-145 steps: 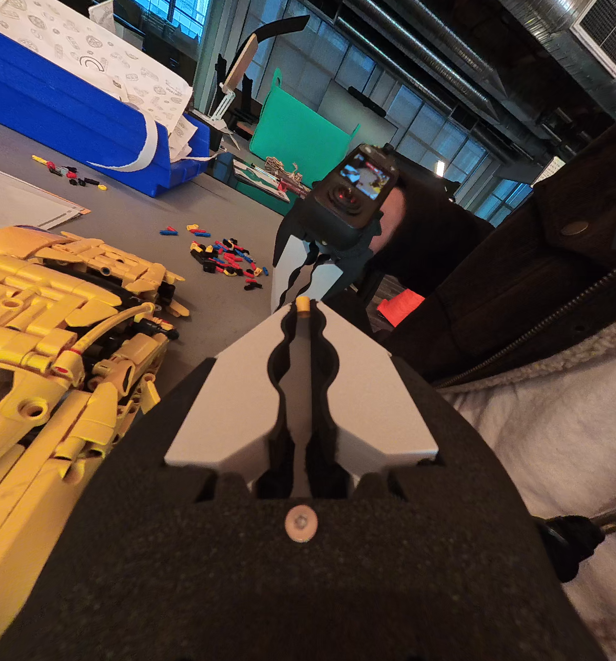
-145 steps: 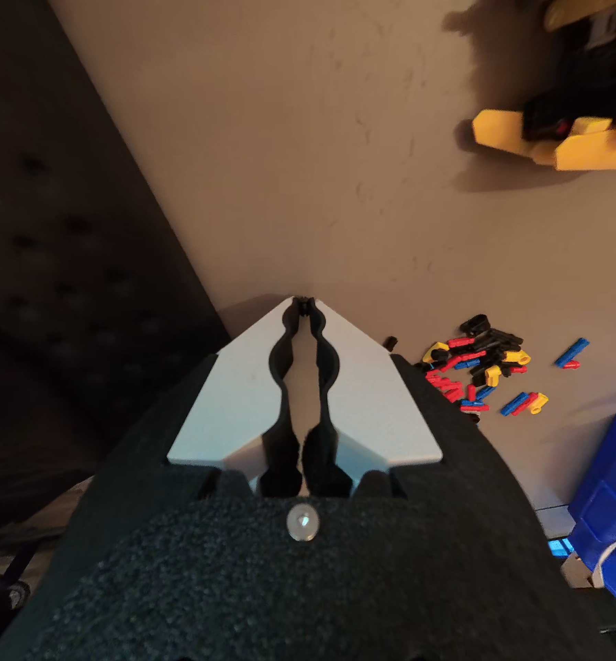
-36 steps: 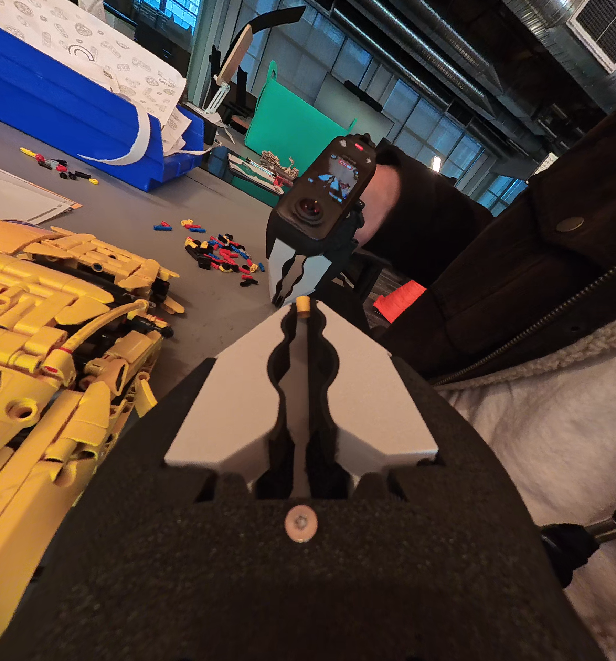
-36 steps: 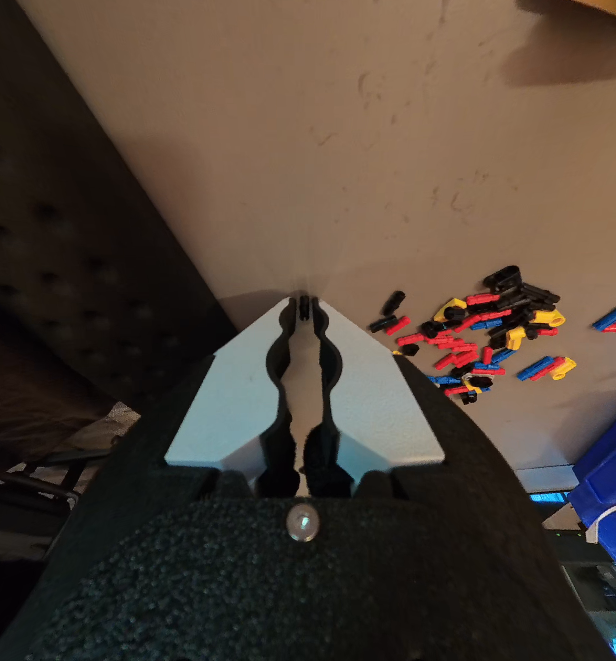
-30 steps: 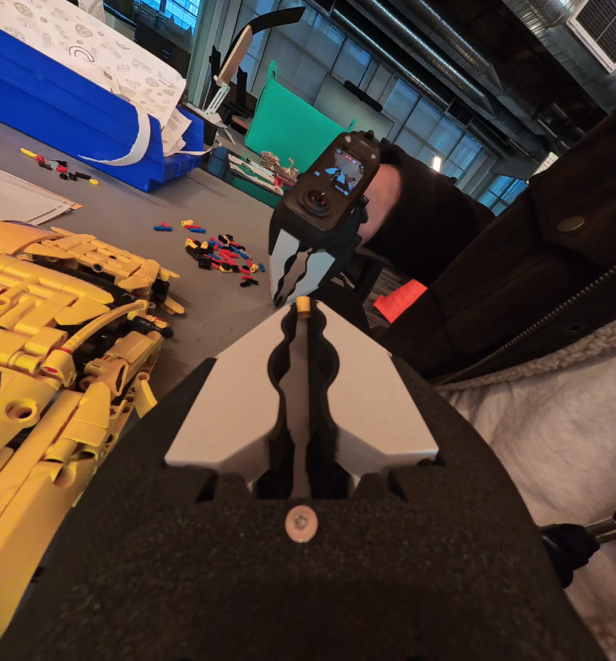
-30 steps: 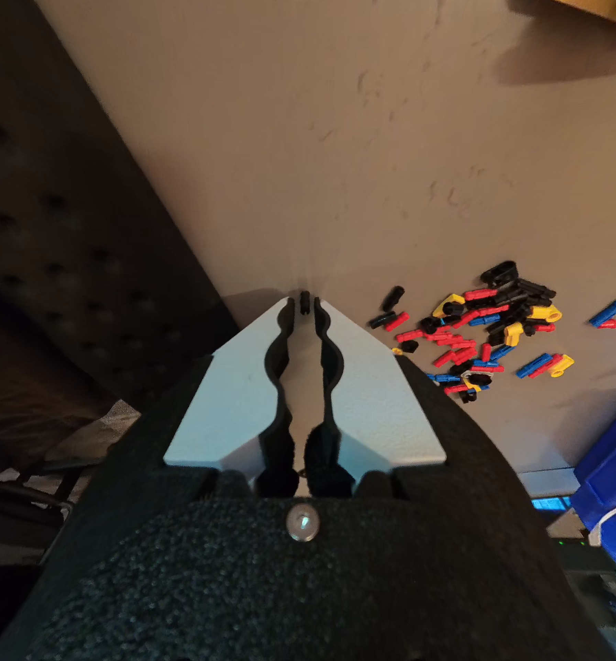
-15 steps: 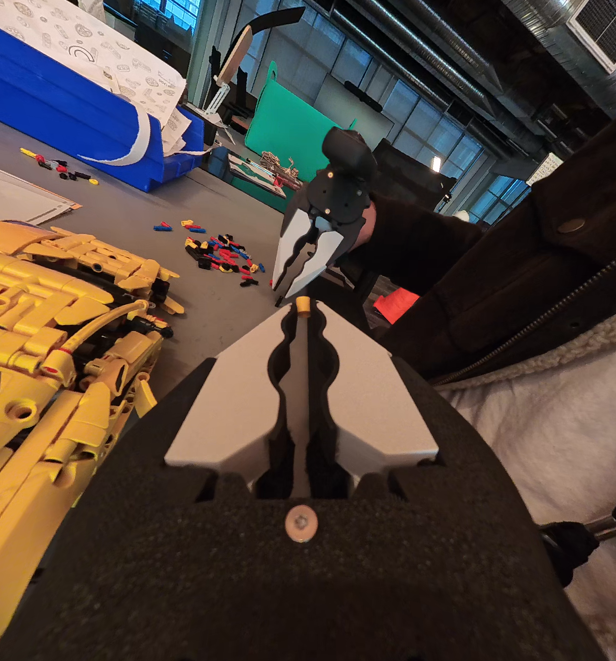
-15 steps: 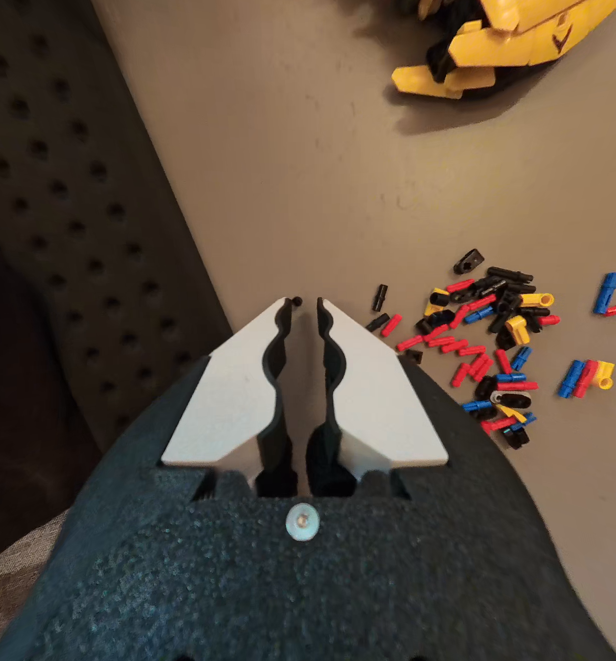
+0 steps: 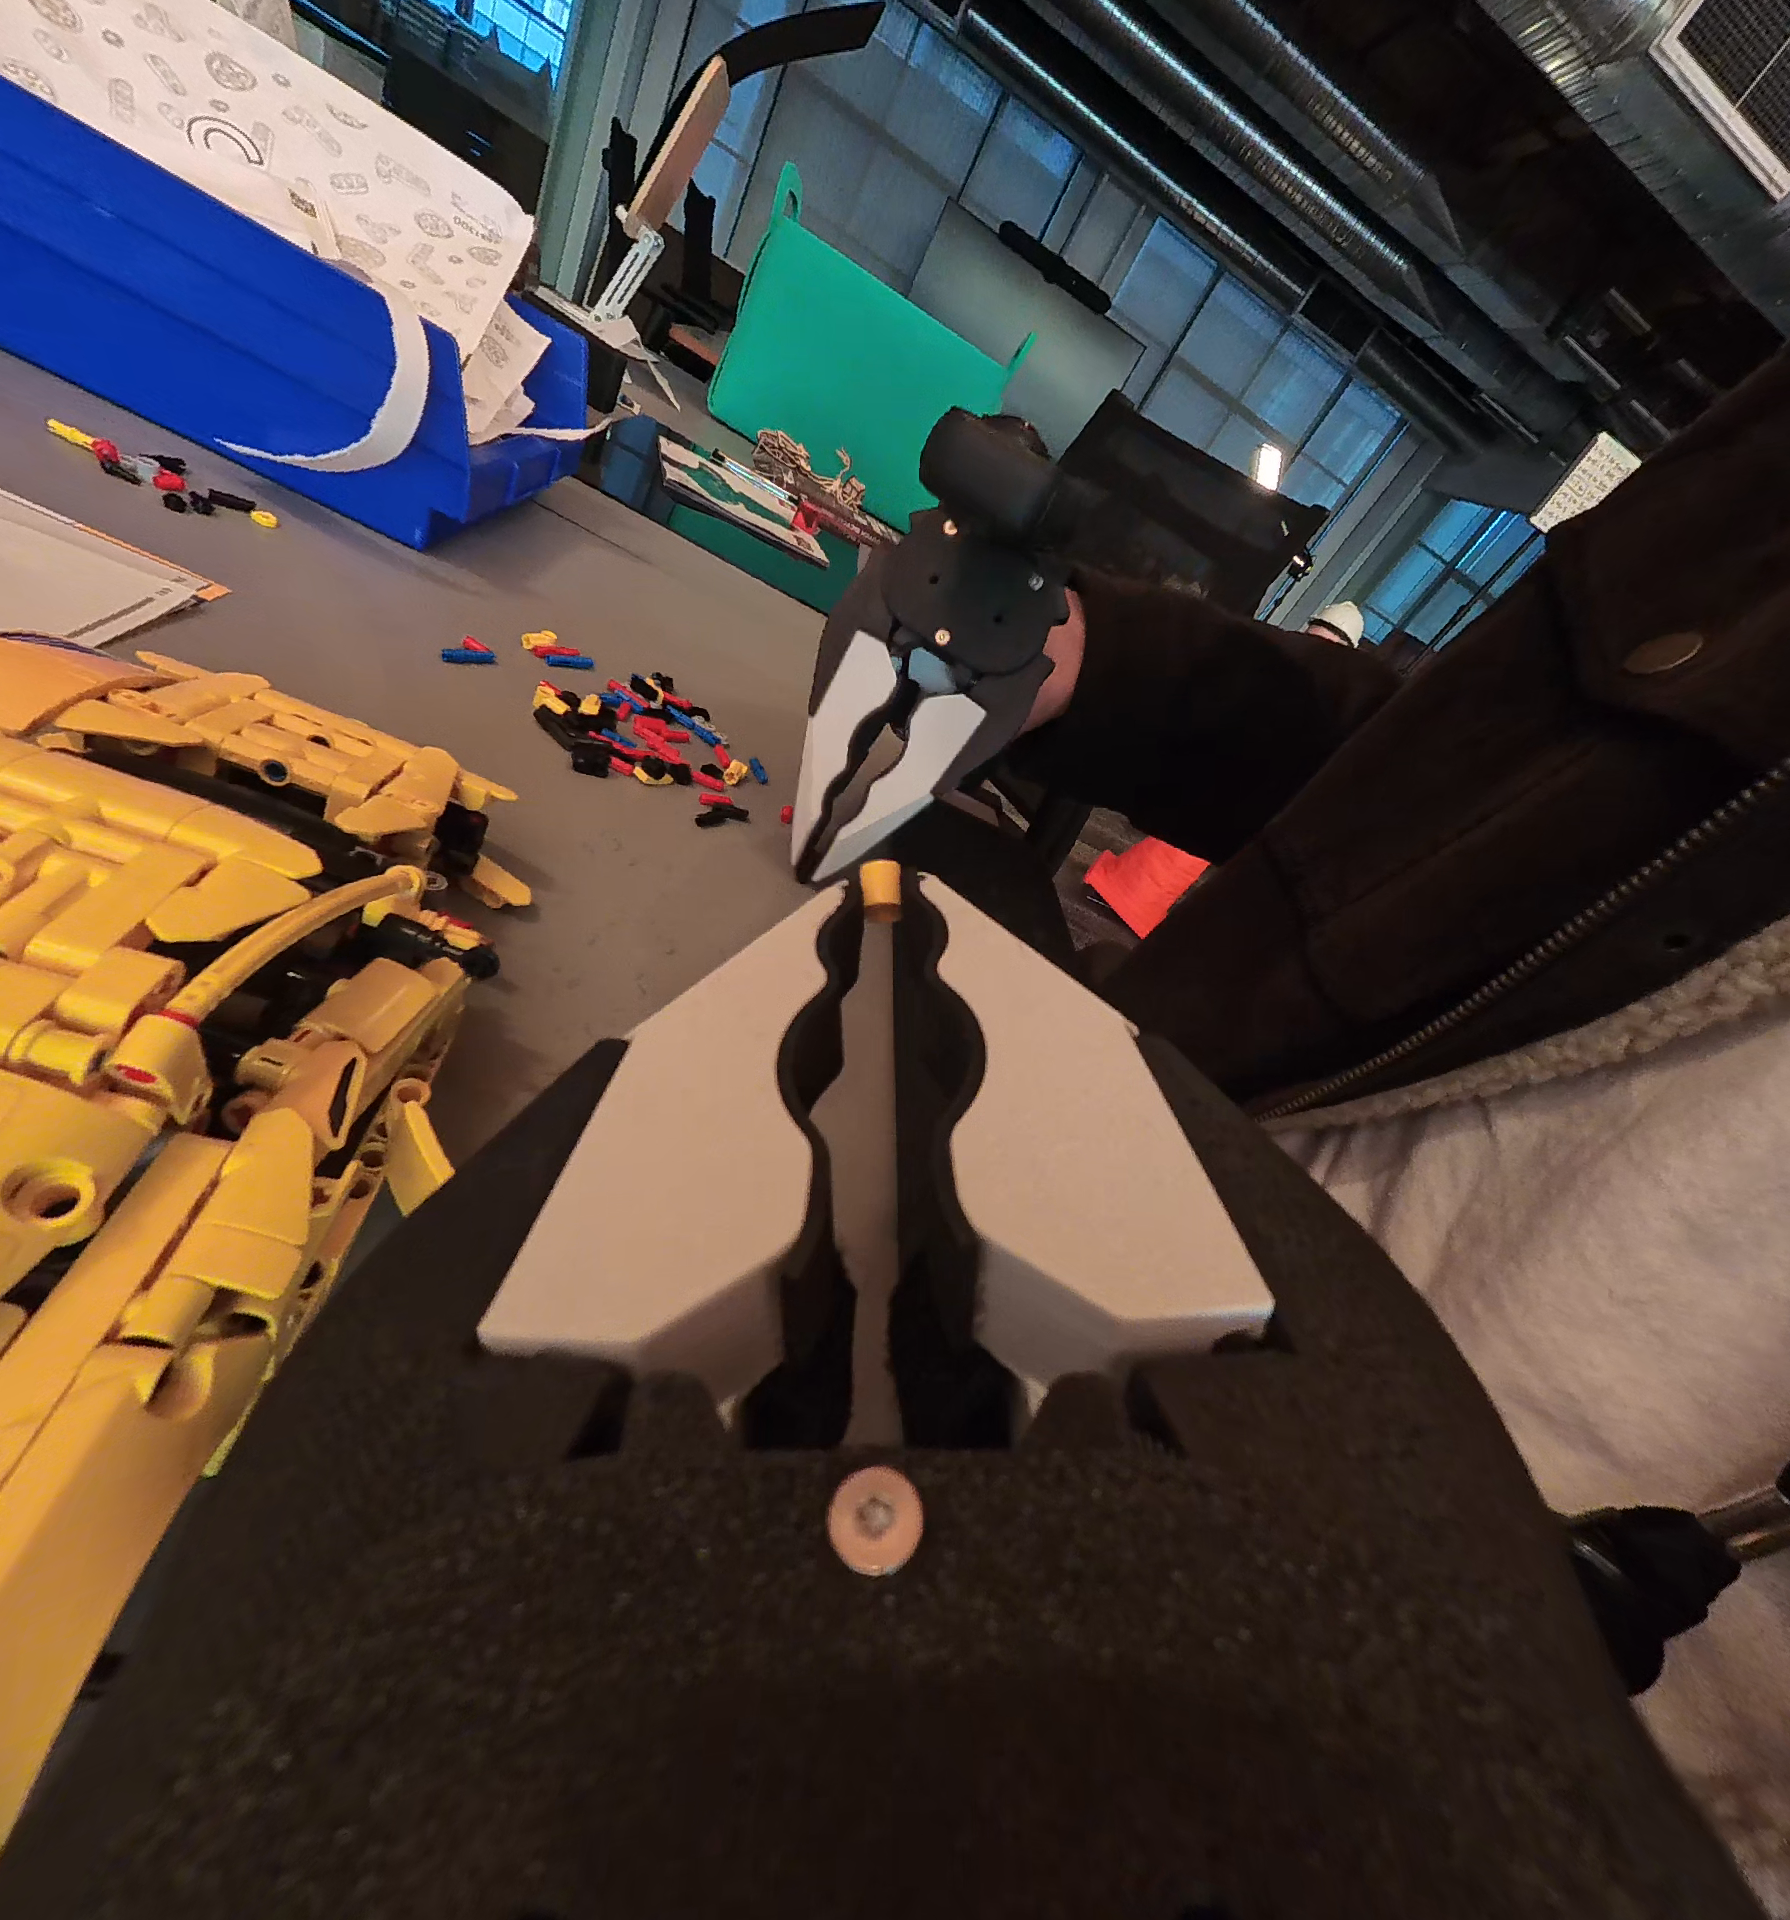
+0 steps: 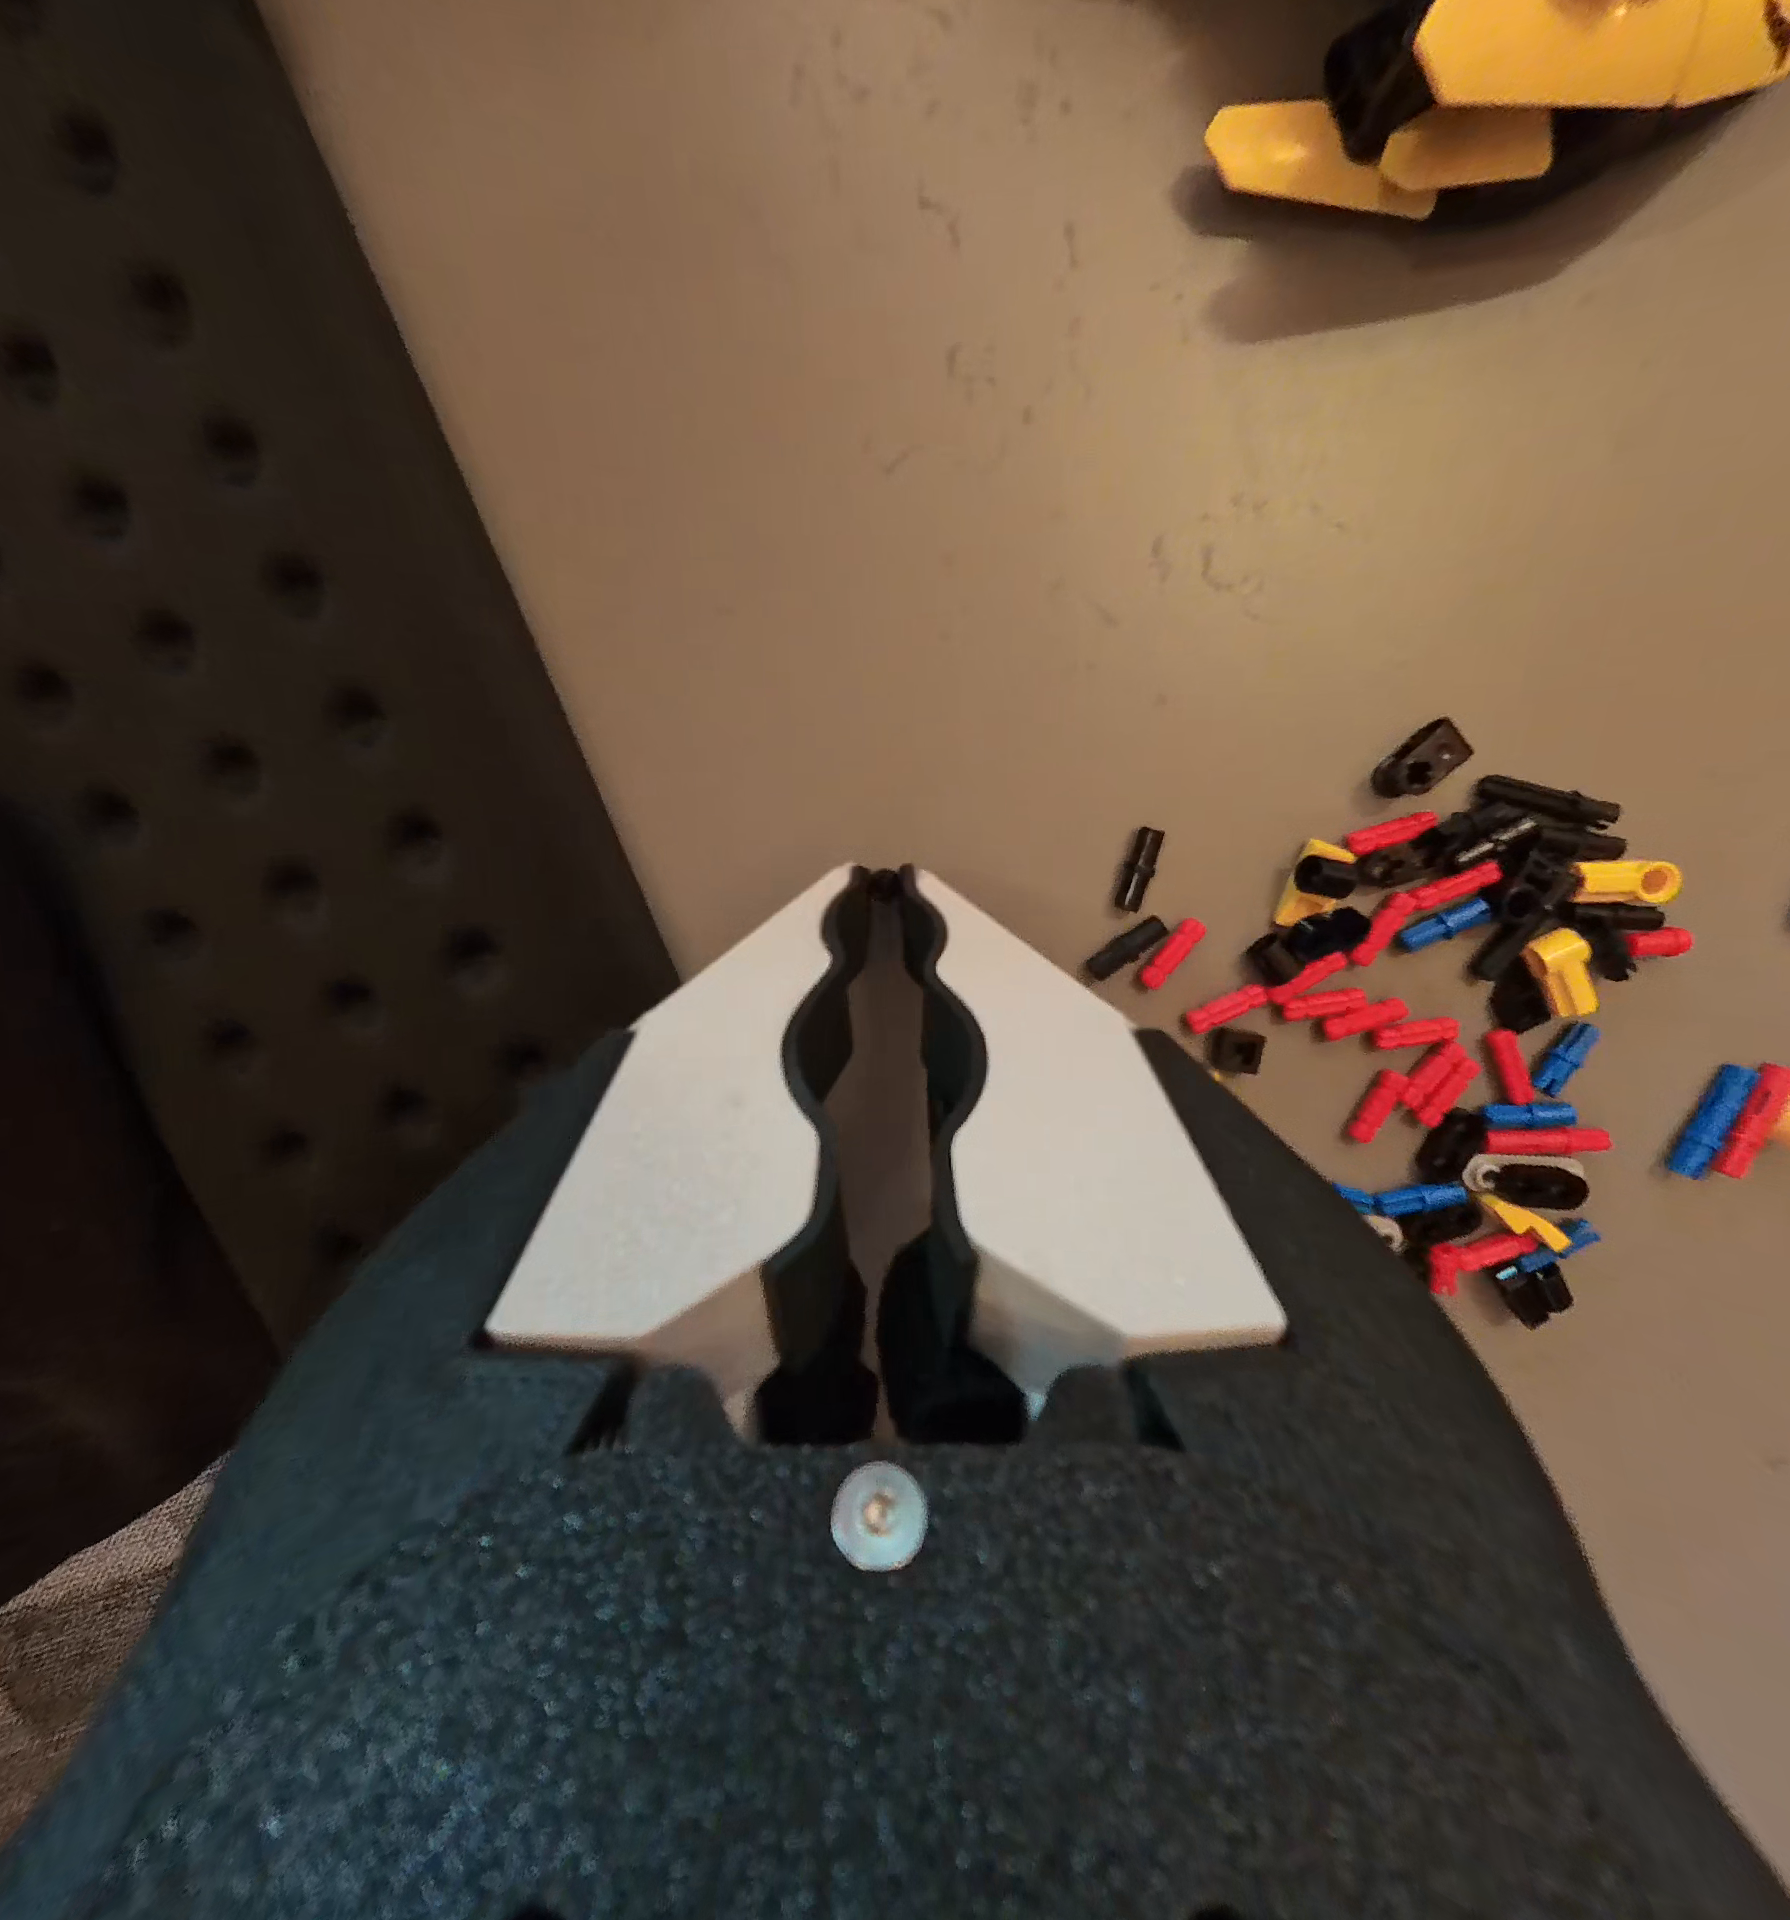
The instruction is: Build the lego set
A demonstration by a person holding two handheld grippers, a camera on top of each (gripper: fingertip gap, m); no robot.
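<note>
The grey table has a matte top with small scratches. At its far side stands a blue bin with printed paper sheets hanging over the edge. Behind it there is a green board and a second table with clutter. The back wall is made of big windows with blue daylight. Dark pipes and a vent grille run under the ceiling. A dark perforated panel lies beside the table edge.

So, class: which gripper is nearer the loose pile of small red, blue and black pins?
Right. The right gripper hovers just beside the pile; the left gripper sits farther back, beside the yellow car.
</note>
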